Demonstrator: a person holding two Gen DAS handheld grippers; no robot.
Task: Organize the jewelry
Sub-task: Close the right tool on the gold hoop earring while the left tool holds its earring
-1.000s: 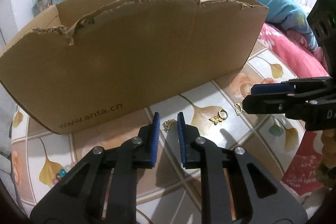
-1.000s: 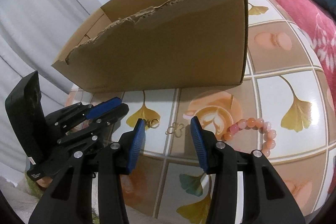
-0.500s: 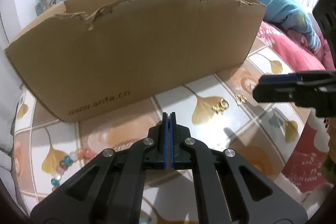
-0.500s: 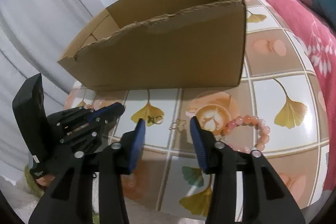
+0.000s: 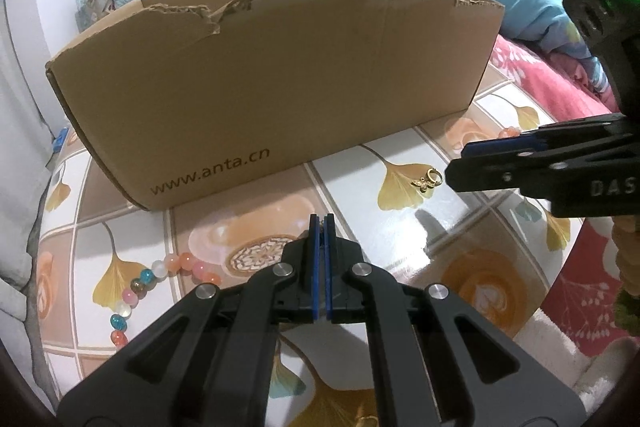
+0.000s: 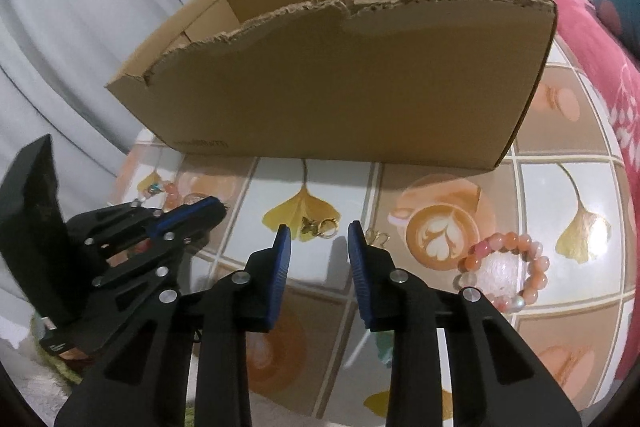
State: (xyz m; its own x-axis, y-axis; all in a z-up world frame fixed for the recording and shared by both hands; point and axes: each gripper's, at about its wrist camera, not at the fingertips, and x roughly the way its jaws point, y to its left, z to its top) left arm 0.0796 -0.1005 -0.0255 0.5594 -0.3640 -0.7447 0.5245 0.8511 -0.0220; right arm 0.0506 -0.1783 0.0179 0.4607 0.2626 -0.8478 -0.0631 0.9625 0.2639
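My left gripper (image 5: 321, 221) is shut, with a tiny gold charm pinched at the tips, held just above the table in front of the cardboard box (image 5: 280, 87). From the right wrist view the left gripper (image 6: 218, 207) shows at the left. My right gripper (image 6: 319, 233) has its jaws closing, and nothing is pressed between the blue pads. A gold butterfly ring (image 6: 320, 227) lies on the table just past its fingertips. A small gold earring (image 6: 377, 237) lies beside the right finger. In the left wrist view the same ring (image 5: 428, 181) sits near the right gripper (image 5: 472, 163).
The open box (image 6: 360, 87) stands across the back of the tiled table (image 6: 560, 187). A pink bead bracelet (image 6: 504, 267) lies at the right. A multicoloured bead string (image 5: 160, 275) lies at the left. A red quilt (image 6: 600, 47) borders the table's right side.
My left gripper shut on the small gold charm that lay between its pads. My right gripper narrowed its jaws and shifted left, from the earring to the butterfly ring.
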